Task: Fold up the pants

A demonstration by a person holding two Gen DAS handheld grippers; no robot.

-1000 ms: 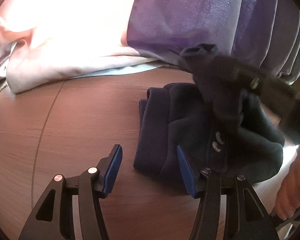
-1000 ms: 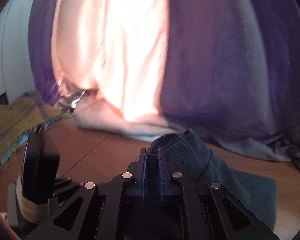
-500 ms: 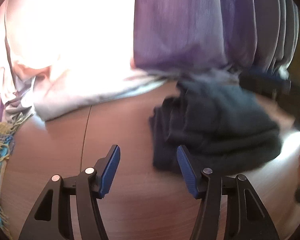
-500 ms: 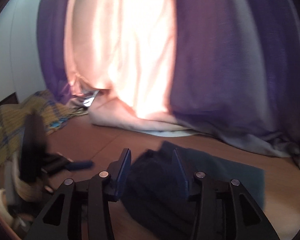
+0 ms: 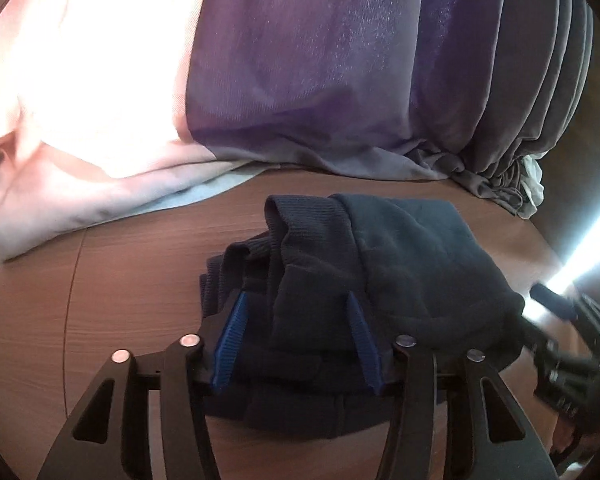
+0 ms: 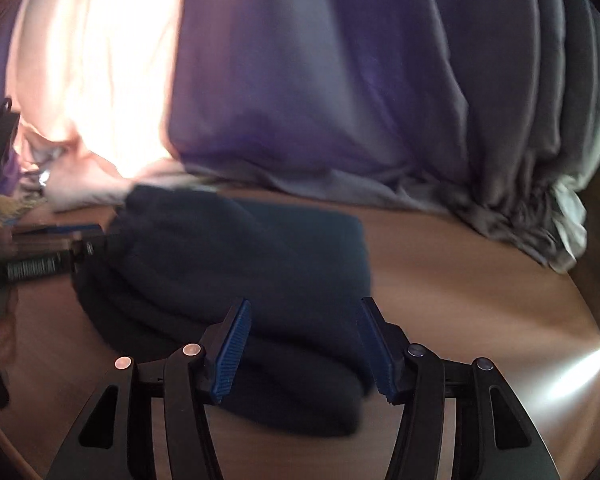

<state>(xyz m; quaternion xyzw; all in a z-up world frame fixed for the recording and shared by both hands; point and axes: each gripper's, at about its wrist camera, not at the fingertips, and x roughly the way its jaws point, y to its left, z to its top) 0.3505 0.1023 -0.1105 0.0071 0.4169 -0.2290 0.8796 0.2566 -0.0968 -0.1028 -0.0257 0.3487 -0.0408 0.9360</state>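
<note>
- The dark navy fleece pants (image 5: 380, 280), folded into a thick bundle with the ribbed cuffs at eleven o'clock, lie on the brown wood-grain table (image 5: 100, 280), just in front of the purple and pink curtain (image 5: 300, 80).
- The left gripper (image 5: 298, 340) has its blue-padded fingers (image 5: 230, 344) apart, straddling the bundle's near edge at six o'clock; clamped on nothing.
- The right gripper (image 6: 306, 344) is likewise spread wide over the bundle's right end.
- Judgement: the fold looks nearly finished. Press down evenly and square the loose cuffs without dragging layers apart.
</note>
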